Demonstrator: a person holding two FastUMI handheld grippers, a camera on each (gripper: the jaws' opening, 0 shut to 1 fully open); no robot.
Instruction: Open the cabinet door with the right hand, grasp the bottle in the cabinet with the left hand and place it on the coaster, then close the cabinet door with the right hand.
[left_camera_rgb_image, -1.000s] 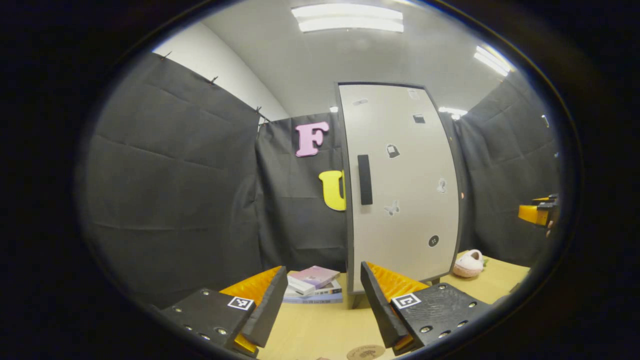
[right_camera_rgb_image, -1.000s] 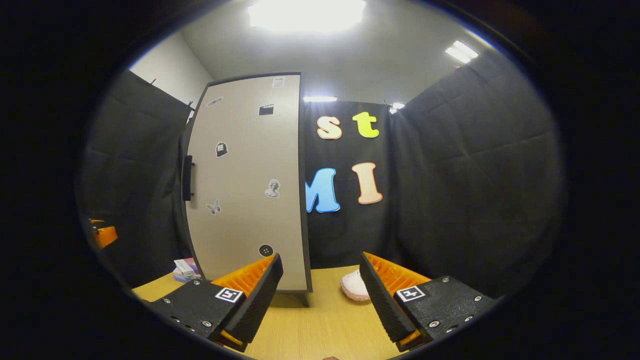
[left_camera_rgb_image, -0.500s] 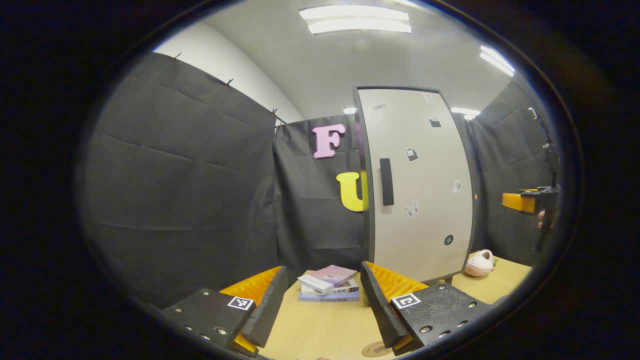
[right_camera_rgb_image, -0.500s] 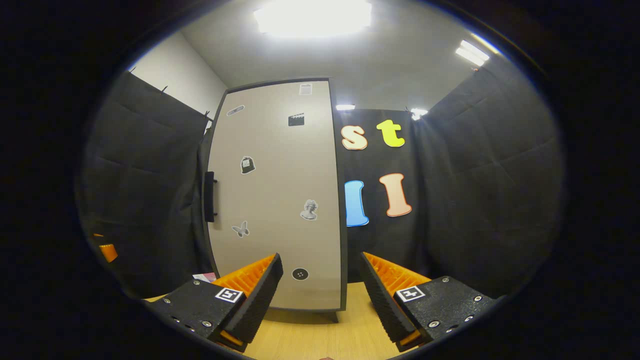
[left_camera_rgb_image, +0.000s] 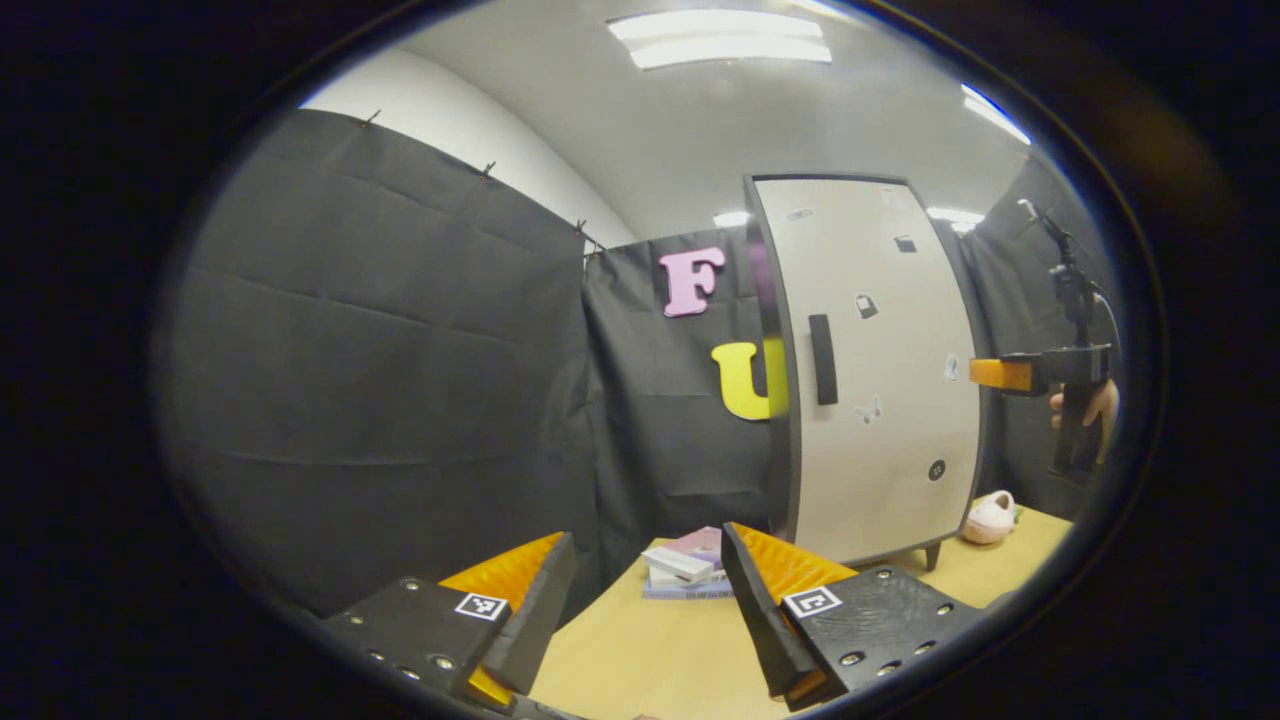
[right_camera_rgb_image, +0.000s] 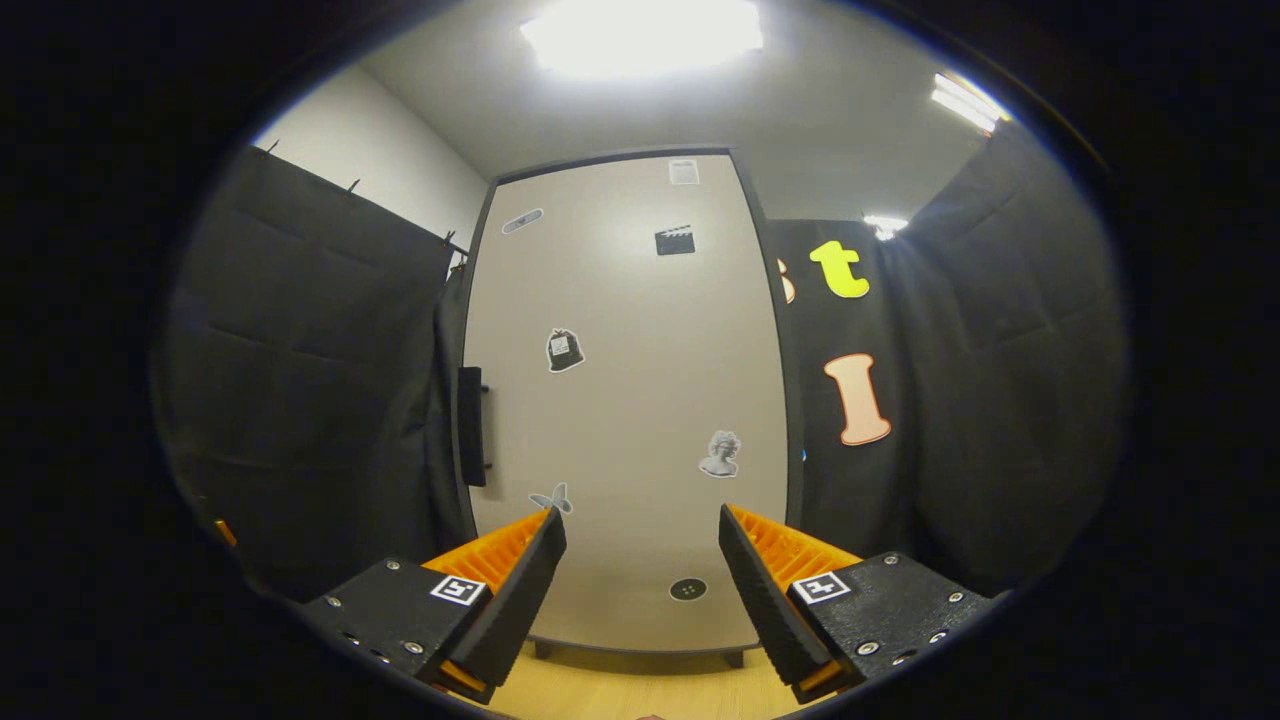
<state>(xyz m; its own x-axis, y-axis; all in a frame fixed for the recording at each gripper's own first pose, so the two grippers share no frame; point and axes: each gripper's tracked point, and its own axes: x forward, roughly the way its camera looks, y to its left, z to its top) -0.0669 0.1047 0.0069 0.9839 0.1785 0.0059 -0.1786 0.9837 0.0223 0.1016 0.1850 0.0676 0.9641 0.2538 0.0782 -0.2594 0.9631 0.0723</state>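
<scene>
Left gripper view: aimed level at the cabinet (left_camera_rgb_image: 880, 380) from its handle side, farther off, low over the table (left_camera_rgb_image: 650, 650).
Right gripper view: faced square onto the cabinet door (right_camera_rgb_image: 625, 400), near.
Shared: the door, its handle (left_camera_rgb_image: 822, 358) and its stickers are seen in both.

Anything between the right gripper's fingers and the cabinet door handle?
Nothing. In the right gripper view, the open right gripper faces the closed cabinet door; the handle sits left, with only bare door panel and stickers between.

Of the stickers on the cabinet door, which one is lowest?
The small round black button sticker on the pale grey cabinet door is lowest; the butterfly, bust and others sit higher.
</scene>
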